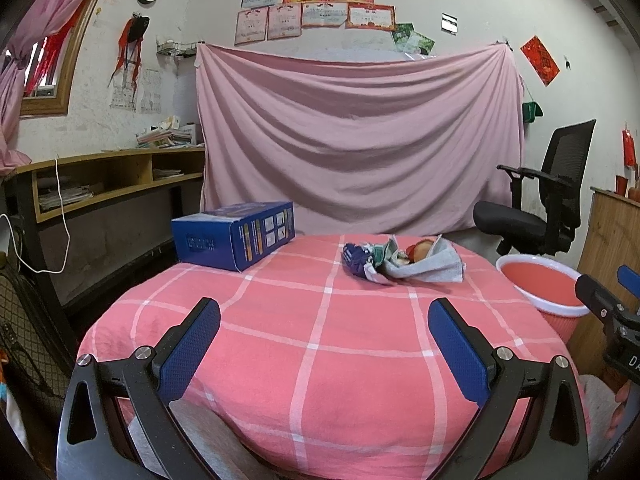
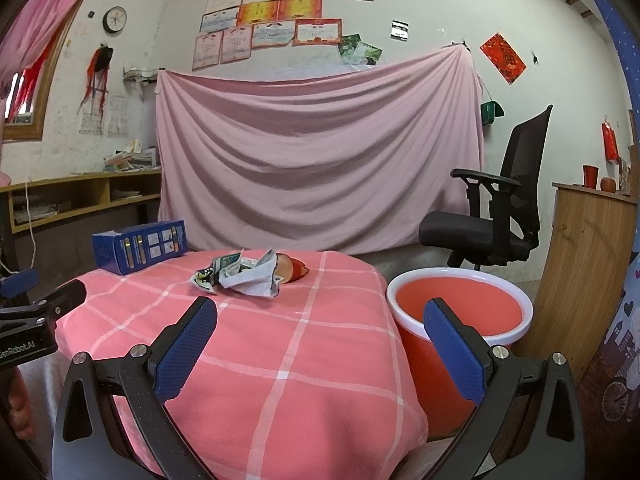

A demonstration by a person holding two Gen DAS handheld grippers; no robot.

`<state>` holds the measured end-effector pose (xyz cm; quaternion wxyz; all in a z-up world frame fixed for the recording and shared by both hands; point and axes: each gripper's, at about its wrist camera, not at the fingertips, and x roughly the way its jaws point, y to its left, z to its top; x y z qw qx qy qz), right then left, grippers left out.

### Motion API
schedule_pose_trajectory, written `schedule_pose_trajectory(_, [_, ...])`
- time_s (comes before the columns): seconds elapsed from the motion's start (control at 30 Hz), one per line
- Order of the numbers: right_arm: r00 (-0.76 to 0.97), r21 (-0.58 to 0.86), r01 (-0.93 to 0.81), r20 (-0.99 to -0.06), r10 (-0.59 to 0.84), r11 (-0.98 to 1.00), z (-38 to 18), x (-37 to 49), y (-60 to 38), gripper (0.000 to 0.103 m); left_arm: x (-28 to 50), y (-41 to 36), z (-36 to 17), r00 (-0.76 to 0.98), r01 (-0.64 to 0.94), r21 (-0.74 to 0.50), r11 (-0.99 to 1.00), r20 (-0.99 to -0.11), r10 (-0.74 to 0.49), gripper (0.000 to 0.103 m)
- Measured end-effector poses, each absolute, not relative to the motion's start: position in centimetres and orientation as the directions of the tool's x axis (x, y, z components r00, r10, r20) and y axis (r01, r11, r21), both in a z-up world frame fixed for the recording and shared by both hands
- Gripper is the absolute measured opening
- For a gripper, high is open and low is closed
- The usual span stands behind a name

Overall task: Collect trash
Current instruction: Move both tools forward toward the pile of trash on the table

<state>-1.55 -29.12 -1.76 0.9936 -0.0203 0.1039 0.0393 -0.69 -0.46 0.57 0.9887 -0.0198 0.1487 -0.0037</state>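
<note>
Nearby, blue box (image 1: 234, 240) left of trash pile (image 1: 400, 260).

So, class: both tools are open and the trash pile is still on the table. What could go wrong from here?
1. The trash pile is loose wrappers, paper and an apple; one pinch may lift only part and scatter the rest.
2. The bin stands beside the table, below its edge; a release too early could miss it.
3. The checked tablecloth is soft, so the left tool or the right tool might snag it.
</note>
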Motion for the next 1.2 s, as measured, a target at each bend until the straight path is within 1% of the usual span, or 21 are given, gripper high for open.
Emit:
schedule_pose_trajectory(0.13, [0.974,-0.011,-0.087,-0.21,0.083,0.996,-1.0,-1.2,-29.7,0.103,-0.6,-0.3,1.6,0.966,-0.012,-0.031,0.999,-0.257,0.003,0.102])
schedule_pose_trajectory(0.37, [0.988,-0.034,-0.094,-0.124,0.089,0.995,1.8,0.3,-30.1,0.103,1.8,0.9,4.8,0.987,-0.055,-0.074,0.996,-0.153,0.043,0.102])
schedule_pose_trajectory(0.57, [0.994,-0.034,-0.103,-0.052,0.101,0.994,4.0,3.6,-30.2,0.103,5.1,1.4,7.0,0.994,-0.084,-0.079,0.993,-0.076,0.078,0.102])
schedule_pose_trajectory(0.7, [0.989,-0.013,-0.142,-0.039,0.142,0.99,5.0,7.0,-29.8,0.103,8.2,1.5,7.9,0.995,-0.081,-0.077,0.994,-0.064,0.076,0.102])
schedule_pose_trajectory(0.87, [0.987,0.064,-0.143,-0.06,0.147,0.988,5.0,10.9,-29.7,0.103,12.8,1.6,7.2,0.988,-0.082,-0.099,0.992,-0.139,0.068,0.102])
schedule_pose_trajectory(0.97, [0.984,0.082,-0.138,-0.106,0.146,0.987,4.4,13.5,-29.5,0.103,15.6,1.6,6.4,0.978,-0.088,-0.117,0.989,-0.201,0.063,0.102])
schedule_pose_trajectory(1.1, [0.974,0.065,-0.117,-0.186,0.127,0.991,3.8,17.4,-29.1,0.103,19.0,1.9,5.1,0.953,-0.089,-0.143,0.986,-0.301,0.042,0.102])
schedule_pose_trajectory(1.17, [0.958,0.051,-0.127,-0.252,0.136,0.991,3.1,19.9,-28.9,0.103,21.3,1.7,4.1,0.922,-0.079,-0.159,0.984,-0.388,0.012,0.102])
schedule_pose_trajectory(1.2, [0.943,0.046,-0.137,-0.299,0.144,0.99,2.5,21.3,-28.6,0.103,22.2,1.7,3.8,0.905,-0.07,-0.164,0.984,-0.426,-0.007,0.102])
